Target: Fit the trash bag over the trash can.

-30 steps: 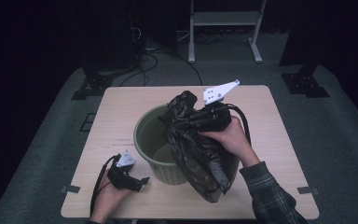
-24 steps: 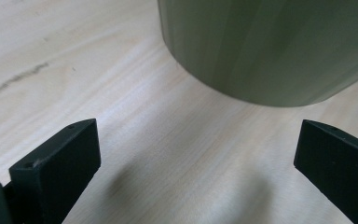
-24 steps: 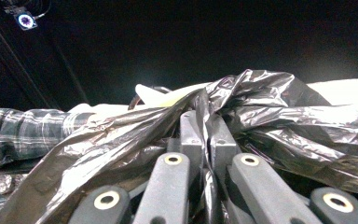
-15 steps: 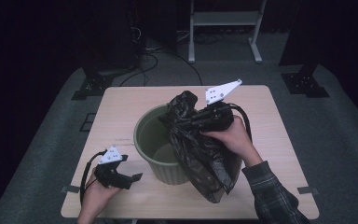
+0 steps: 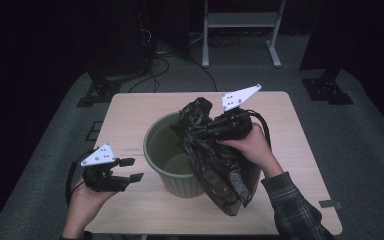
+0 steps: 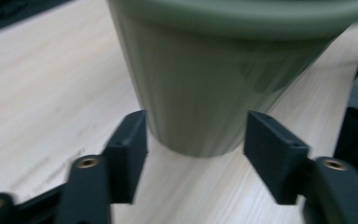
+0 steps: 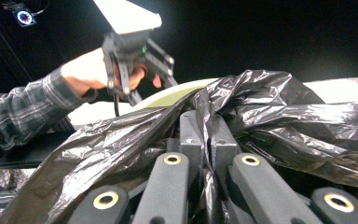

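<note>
table [image 5: 130,112] carries one green bin [image 5: 156,150] at its centre and one black bag [image 5: 220,165], draped over the bin's rim at three o'clock. right tool [image 5: 200,131], one of two, pinches the bag; left tool [image 5: 132,169] gapes apart at nine o'clock.

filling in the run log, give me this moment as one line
right gripper: shut on bag | bag: draped over bin rim | left gripper: open, beside bin base | table
</note>
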`<state>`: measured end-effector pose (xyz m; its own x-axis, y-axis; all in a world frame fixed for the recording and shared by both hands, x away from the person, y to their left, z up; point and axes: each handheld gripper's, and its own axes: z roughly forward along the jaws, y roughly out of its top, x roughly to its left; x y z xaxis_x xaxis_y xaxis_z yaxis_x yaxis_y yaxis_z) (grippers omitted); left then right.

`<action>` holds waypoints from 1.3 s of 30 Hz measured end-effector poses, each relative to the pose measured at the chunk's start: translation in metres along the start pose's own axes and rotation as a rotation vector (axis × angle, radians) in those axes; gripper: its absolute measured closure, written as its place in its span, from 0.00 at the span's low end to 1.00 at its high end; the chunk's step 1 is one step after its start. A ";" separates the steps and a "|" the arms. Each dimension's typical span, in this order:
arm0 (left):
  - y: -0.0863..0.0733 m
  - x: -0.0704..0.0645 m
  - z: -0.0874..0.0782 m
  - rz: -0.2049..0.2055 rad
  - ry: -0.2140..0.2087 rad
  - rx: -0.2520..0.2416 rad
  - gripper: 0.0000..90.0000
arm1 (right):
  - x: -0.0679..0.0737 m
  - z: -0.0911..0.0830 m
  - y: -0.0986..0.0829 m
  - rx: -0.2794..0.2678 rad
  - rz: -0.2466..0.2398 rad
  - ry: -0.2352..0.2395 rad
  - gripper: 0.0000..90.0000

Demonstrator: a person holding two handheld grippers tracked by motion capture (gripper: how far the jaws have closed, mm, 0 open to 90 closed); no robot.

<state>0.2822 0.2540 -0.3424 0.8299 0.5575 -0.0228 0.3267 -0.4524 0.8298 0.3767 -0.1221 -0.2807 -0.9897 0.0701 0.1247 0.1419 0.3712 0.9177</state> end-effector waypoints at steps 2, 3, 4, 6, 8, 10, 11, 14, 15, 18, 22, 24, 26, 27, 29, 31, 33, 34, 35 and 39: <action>0.012 0.000 -0.008 0.016 -0.002 -0.014 0.49 | 0.000 -0.001 0.000 0.000 -0.002 0.000 0.97; 0.017 0.000 -0.012 0.023 0.001 -0.023 0.50 | -0.001 -0.001 0.000 0.001 -0.001 0.000 0.97; 0.022 0.000 -0.016 0.028 0.009 -0.032 0.52 | -0.001 -0.001 -0.001 0.001 -0.001 0.000 0.97; 0.032 0.000 -0.023 0.038 0.006 -0.064 0.56 | -0.001 -0.002 -0.001 0.003 0.001 0.002 0.97; 0.040 0.000 -0.027 0.046 0.002 -0.087 0.58 | -0.001 -0.002 -0.001 0.005 0.003 0.004 0.97; 0.049 0.001 -0.029 0.054 -0.012 -0.100 0.62 | -0.001 -0.003 -0.001 0.005 0.004 0.004 0.97; 0.053 0.002 -0.029 0.057 -0.022 -0.105 0.64 | -0.001 -0.003 -0.001 0.004 0.004 0.004 0.97; 0.066 0.004 -0.026 0.072 -0.040 -0.112 0.68 | 0.000 -0.004 -0.001 0.005 0.005 0.005 0.97; 0.073 0.006 -0.023 0.081 -0.049 -0.113 0.69 | 0.000 -0.004 -0.001 0.006 0.005 0.007 0.97; 0.089 0.010 -0.015 0.097 -0.065 -0.121 0.69 | -0.001 -0.003 0.000 0.013 0.004 0.011 0.97; 0.109 0.015 -0.005 0.118 -0.076 -0.138 0.69 | -0.001 -0.001 0.001 0.018 0.005 0.019 0.97; 0.119 0.018 0.002 0.125 -0.086 -0.143 0.69 | 0.000 0.001 0.001 0.022 0.007 0.024 0.97; 0.128 0.020 0.009 0.131 -0.090 -0.152 0.69 | 0.000 0.003 0.001 0.028 0.007 0.031 0.97; 0.132 0.021 0.012 0.132 -0.093 -0.154 0.69 | 0.000 0.004 0.001 0.029 0.006 0.036 0.97; 0.140 0.024 0.020 0.134 -0.100 -0.154 0.69 | 0.000 0.007 0.001 0.031 0.005 0.042 0.97; 0.149 0.026 0.028 0.136 -0.107 -0.158 0.69 | 0.000 0.009 0.001 0.031 0.009 0.047 0.97; 0.157 0.028 0.038 0.137 -0.116 -0.159 0.69 | 0.000 0.010 0.001 0.033 0.007 0.051 0.97; 0.161 0.029 0.043 0.138 -0.125 -0.158 0.69 | 0.000 0.010 0.001 0.034 0.005 0.051 0.97; 0.165 0.029 0.049 0.139 -0.135 -0.157 0.69 | 0.000 0.011 0.001 0.033 0.008 0.052 0.97; 0.180 0.029 0.073 0.140 -0.159 -0.144 0.69 | -0.001 0.012 0.001 0.036 0.009 0.058 0.97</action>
<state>0.3981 0.1378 -0.2345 0.9269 0.3747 0.0197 0.1454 -0.4072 0.9017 0.3776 -0.1110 -0.2843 -0.9876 0.0203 0.1554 0.1503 0.4043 0.9022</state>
